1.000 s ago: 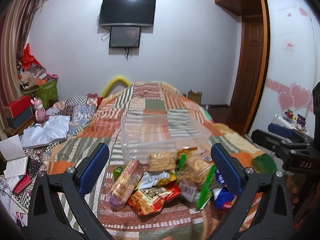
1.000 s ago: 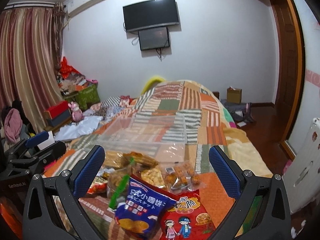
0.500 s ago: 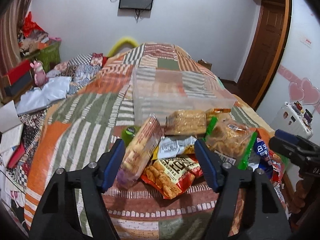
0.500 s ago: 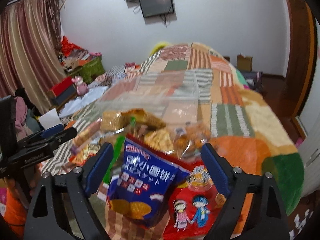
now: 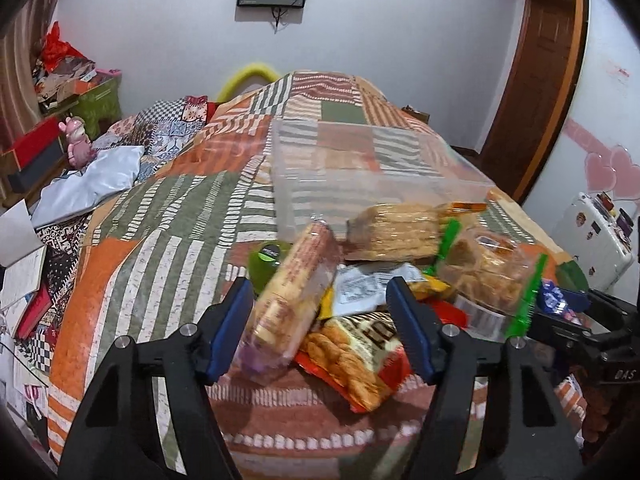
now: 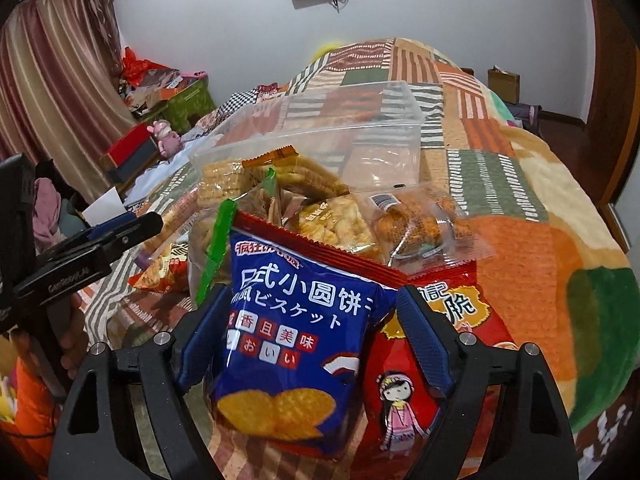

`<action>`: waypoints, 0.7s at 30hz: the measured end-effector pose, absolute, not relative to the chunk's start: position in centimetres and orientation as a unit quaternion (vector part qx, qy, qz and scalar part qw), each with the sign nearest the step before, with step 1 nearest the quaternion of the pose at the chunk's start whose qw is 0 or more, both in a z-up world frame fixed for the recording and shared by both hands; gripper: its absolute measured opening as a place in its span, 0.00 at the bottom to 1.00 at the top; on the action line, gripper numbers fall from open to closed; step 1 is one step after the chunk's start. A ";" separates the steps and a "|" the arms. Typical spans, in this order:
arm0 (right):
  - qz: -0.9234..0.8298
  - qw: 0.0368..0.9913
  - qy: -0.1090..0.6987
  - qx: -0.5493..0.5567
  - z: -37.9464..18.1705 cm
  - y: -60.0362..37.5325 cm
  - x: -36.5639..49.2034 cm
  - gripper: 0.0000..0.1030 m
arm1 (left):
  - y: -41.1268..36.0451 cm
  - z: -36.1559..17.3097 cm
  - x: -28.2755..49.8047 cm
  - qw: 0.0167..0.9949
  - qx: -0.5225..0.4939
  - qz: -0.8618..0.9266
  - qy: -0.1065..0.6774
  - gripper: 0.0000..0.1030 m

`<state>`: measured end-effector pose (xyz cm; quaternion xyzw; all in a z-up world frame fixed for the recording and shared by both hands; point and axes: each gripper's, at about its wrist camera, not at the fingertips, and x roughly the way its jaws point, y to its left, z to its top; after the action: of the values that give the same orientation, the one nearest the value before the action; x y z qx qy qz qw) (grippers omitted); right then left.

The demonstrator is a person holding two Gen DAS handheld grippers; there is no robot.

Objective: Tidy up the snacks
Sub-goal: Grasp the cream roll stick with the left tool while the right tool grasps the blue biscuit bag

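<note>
Snacks (image 5: 400, 280) piled on bed (image 5: 160, 264) before clear bin (image 5: 360, 168) | left claw (image 5: 320, 328) spread around biscuit sleeve (image 5: 292, 300) | right claw (image 6: 308, 340) spread around blue bag (image 6: 296, 344) | risk: slick puffy bags slip, pile topples

Both the left claw (image 5: 322, 330) and right claw (image 6: 310, 338) have black frames, silver screws and ribbed blue pads.
</note>
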<state>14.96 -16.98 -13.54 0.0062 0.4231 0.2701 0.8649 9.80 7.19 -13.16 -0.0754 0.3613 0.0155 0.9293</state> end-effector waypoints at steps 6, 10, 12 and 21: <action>0.270 0.863 0.426 0.000 -14.1 -16.4 15.4 0.74 | 8.0 -14.8 11.7 0.920 -0.083 0.017 0.384 0.52; 0.270 0.865 0.424 -0.001 -14.0 -16.3 15.7 0.72 | 7.9 -15.5 12.5 0.918 -0.074 0.020 0.389 0.47; 0.269 0.866 0.422 -0.001 -14.0 -16.2 15.8 0.70 | 8.0 -15.6 12.7 0.918 -0.070 0.019 0.389 0.46; 0.265 0.870 0.416 0.007 -13.6 -16.6 17.0 0.59 | 7.8 -16.6 13.7 0.916 -0.046 0.017 0.397 0.35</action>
<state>17.03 -16.57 -13.58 0.0072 0.4164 0.2653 0.8696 13.75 7.84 -16.62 -0.0456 0.3972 0.0168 0.9164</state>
